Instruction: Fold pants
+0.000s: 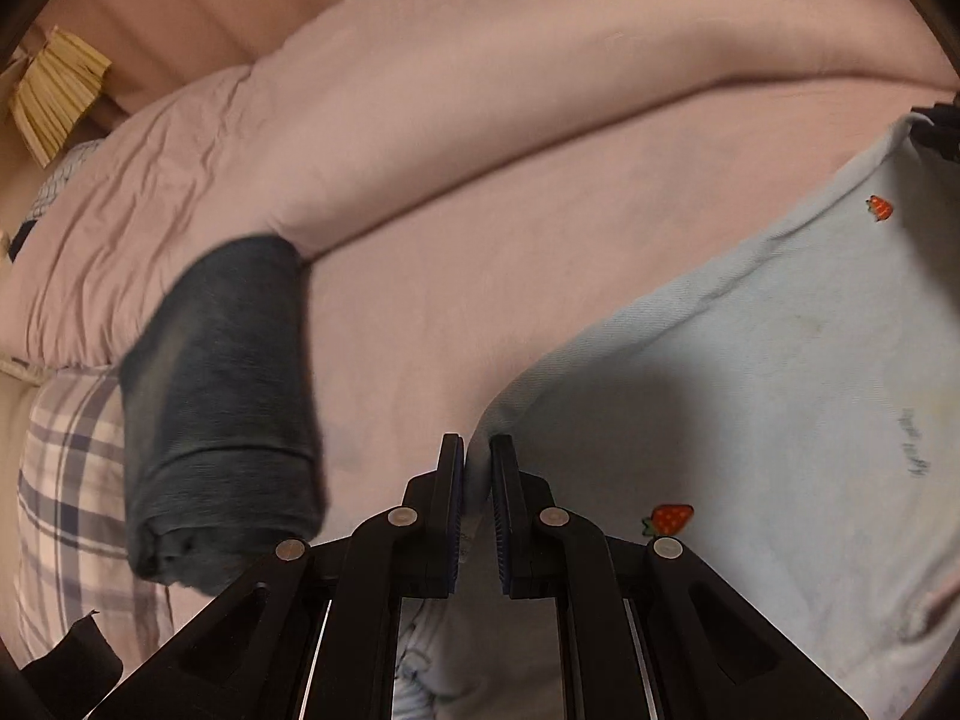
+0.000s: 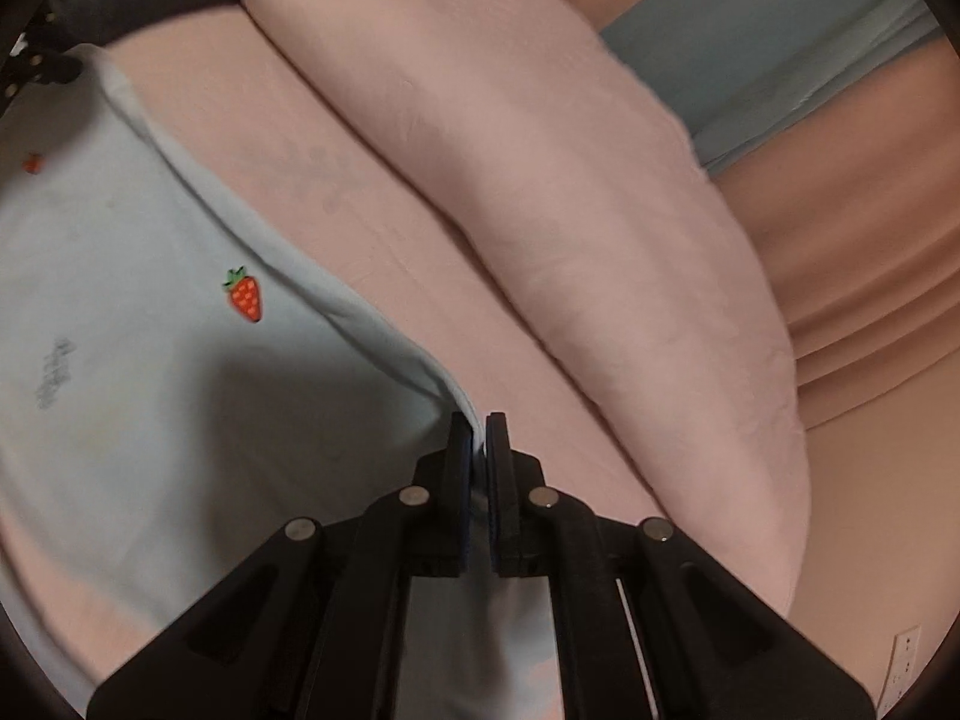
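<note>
The pale blue pants with small strawberry prints lie spread on a pink bed sheet. My left gripper is shut on one corner of the pants' edge. In the right wrist view the pants stretch to the left, and my right gripper is shut on the opposite corner of the same edge. The cloth hangs taut between the two grippers. The other gripper shows as a dark tip at each view's far edge.
A folded dark blue garment lies on the sheet to the left. A long pink duvet roll runs behind the pants. A plaid pillow lies at the left. A wall socket shows at lower right.
</note>
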Available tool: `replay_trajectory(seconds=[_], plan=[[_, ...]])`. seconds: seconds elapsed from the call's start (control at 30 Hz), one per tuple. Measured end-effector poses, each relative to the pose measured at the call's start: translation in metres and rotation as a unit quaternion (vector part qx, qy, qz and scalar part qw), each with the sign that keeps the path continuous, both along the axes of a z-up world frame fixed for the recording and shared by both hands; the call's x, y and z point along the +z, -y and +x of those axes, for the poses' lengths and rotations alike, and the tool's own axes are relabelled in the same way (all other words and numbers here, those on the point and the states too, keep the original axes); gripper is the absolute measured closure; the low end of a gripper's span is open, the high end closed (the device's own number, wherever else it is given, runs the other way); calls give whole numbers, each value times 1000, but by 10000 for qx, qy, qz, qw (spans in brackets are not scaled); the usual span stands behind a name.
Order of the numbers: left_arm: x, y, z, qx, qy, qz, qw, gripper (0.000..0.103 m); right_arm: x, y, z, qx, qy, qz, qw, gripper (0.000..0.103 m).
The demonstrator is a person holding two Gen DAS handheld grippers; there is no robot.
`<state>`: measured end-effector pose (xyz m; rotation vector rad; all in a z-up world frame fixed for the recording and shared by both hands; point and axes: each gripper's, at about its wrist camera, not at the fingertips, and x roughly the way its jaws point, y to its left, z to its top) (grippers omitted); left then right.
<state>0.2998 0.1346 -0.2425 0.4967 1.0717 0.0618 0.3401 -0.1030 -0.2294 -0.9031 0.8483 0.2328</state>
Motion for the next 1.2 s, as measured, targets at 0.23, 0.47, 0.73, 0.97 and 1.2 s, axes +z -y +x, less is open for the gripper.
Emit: replay_trajectory(seconds=[0.23,0.47,0.73,0.97,1.2], plan=[[18,-20,-4,593,369,-53,9975,61,-13,27,32,-633,-523,993,9917,74],[65,9,-43,54,756,-441,9961,59,75,158,-11,-1648,-536,3015,9376,52],[54,134,-46,-969,100,-1653,9814,59,21,279,-100,-3198,-1295,3460,8725,50],[29,204,-34,-1147,-164,-1850,9759,59,-24,266,-132,-3544,-1297,3209,8687,70],[22,223,-30,-1201,-271,-1767,9765,59,-2,260,-128,-3026,-755,2881,9054,100]])
